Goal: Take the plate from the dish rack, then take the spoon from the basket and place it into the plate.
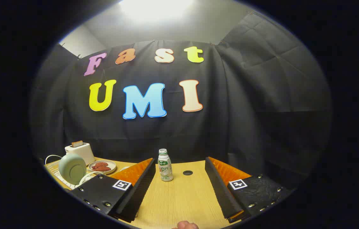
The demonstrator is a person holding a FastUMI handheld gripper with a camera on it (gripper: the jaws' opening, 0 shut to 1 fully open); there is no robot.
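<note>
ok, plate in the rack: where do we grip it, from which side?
Likely the top rim, coming from above. The plate stands on edge in the rack, so its upper rim is free for one finger on each face, and it should lift straight out. The toaster and a dish sit close behind. The gripper is open, the plate off beside the left finger.

Bottle (165, 165): small, white-capped, upright on the counter (179, 197).
Toaster (80, 152): white, at the counter's far left, a slice sticking up.
Small dish (102, 166): reddish food, just beside the toaster.
Hole (187, 172): dark, near the bottle.
</note>
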